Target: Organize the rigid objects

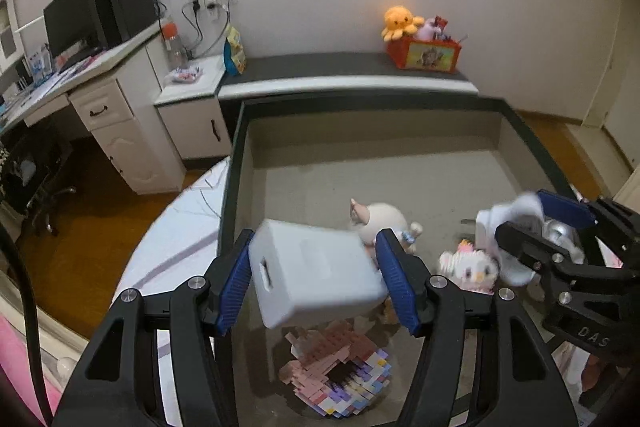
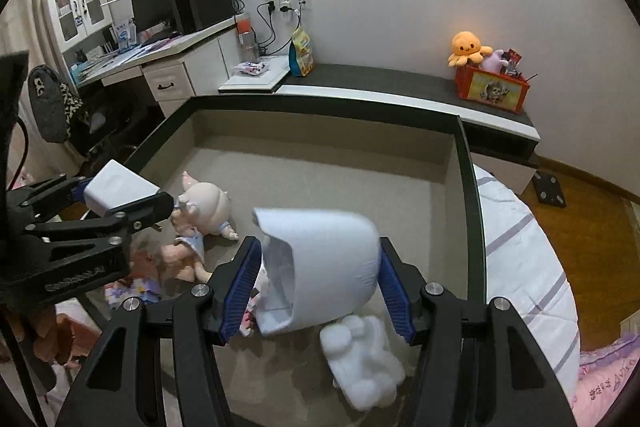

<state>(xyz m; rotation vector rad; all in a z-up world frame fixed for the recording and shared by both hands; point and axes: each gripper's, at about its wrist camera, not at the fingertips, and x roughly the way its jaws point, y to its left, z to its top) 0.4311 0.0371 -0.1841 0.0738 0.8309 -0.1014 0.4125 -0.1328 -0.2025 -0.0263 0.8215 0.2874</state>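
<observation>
Your left gripper (image 1: 316, 277) jaws clamp a white box (image 1: 316, 273); right gripper (image 2: 320, 287) jaws squeeze a white dome shell (image 2: 324, 267).

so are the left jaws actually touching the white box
Touching. In the left wrist view the white box sits between the left gripper's blue pads, both pressed against its sides, and it hangs tilted above the tray floor.
</observation>
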